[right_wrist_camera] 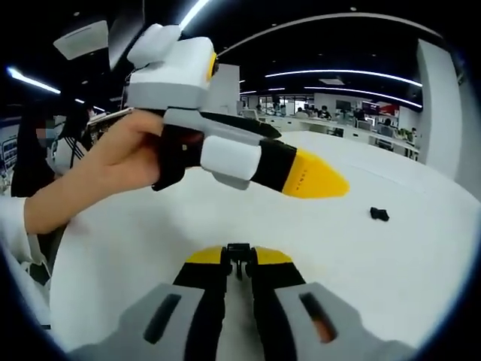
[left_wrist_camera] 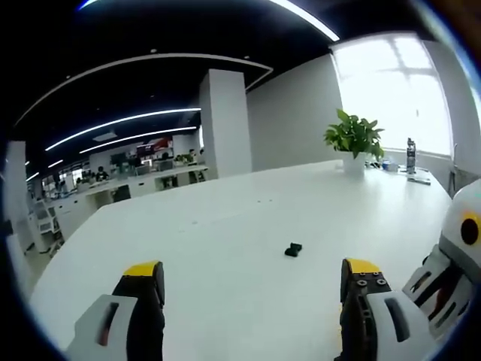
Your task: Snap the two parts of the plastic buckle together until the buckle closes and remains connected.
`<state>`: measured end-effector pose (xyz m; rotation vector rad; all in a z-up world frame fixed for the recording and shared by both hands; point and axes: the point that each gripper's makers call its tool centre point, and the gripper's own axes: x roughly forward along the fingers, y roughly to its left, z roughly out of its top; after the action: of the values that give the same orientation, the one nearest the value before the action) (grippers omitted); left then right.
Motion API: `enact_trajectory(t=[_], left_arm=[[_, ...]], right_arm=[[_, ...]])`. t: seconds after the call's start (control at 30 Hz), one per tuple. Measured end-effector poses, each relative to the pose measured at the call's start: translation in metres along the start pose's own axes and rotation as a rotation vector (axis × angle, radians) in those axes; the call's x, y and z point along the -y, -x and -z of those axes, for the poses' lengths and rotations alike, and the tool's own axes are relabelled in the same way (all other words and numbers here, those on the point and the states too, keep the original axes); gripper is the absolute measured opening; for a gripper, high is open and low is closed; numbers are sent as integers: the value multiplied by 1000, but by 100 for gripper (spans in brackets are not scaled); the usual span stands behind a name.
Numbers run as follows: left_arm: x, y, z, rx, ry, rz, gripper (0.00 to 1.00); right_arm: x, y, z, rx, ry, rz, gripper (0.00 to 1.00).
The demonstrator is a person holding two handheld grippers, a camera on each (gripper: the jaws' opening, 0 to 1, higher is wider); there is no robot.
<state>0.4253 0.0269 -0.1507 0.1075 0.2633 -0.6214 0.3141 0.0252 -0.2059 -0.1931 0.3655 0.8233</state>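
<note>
Resting on a wide white tabletop [left_wrist_camera: 248,226] in an open office, a small black buckle part [left_wrist_camera: 293,250] lies alone toward the middle of the surface, well clear of every edge. In the left gripper view, the left gripper [left_wrist_camera: 255,282] sits low over the near part of the tabletop with its yellow-tipped black jaws spread wide and nothing between them; the buckle part lies beyond the tips, closer to the right-hand jaw. A potted green plant [left_wrist_camera: 355,143] stands near the far edge of the tabletop by a bright window, with a dark bottle [left_wrist_camera: 411,155] just beyond it. In the right gripper view, the right gripper [right_wrist_camera: 239,259] has its jaws drawn close together around a small black piece [right_wrist_camera: 239,253], which looks like the other buckle part, though it is too small to be sure. A person's hand [right_wrist_camera: 124,162] holds the left gripper's body above the tabletop, its yellow tip pointing toward the right side. The loose buckle part appears again as a dark speck on the tabletop toward the right edge.
</note>
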Motion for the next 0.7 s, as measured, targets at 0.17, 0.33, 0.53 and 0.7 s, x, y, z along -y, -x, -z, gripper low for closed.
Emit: enact_trajectory(t=[0.17,0.33,0.53,0.7], left_arm=[[0,-3,0,6,-1,4,99],[4,-5,2,6,-7,13,99],[3,-11,1,5,-4,29,99],[1,-15,1,4,-15,30,99]], right_arm=[[-3,1,0,0,10,-15,12],[-11,2,-3,0,40,-53,12],[-21,4,-10,10,60,-127,12],[-28,4,-7,-7,86,-166,12]])
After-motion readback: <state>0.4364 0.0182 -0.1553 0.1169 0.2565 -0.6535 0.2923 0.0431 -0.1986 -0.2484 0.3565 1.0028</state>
